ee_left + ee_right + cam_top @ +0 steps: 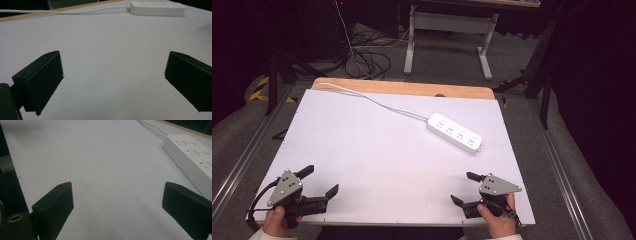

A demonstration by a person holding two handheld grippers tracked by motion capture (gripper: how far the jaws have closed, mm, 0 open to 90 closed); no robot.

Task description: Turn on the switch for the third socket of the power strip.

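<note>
Left hand-held gripper [321, 180] at 7 o'clock and right hand-held gripper [463, 187] at 5 o'clock rest on white tabletop [362, 145], jaws wide apart, nothing betw. them. White power strip [454, 133] lies at approx. 2 o'clock, cord [377, 101] running toward 11.

Power strip [455, 132] far right on white board [362, 145]; L claw [322, 181] & R claw [466, 188] near edge, both agape.

power strip [455, 132] far right on table [362, 150], cord [377, 102] trailing back-left
</note>
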